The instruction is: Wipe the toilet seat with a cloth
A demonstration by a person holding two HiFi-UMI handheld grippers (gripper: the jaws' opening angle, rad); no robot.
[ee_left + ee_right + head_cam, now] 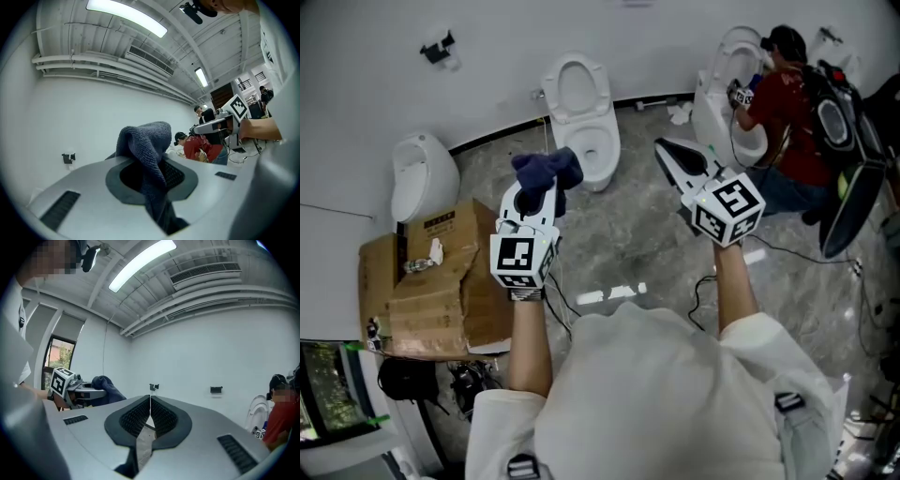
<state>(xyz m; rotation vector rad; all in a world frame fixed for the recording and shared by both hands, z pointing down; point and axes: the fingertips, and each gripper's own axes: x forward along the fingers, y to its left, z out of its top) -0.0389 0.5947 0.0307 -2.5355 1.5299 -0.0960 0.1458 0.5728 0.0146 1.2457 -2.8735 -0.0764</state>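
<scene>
Your left gripper (536,195) is clamped on a dark blue cloth (547,172), which bunches up above its jaws and hangs down between them. Your right gripper (666,150) is empty, with its jaws pressed together. You hold both level above the grey floor (628,234), just short of the white toilet (602,155). Its toilet seat (555,94) seems to be raised, though that is hard to judge from here.
</scene>
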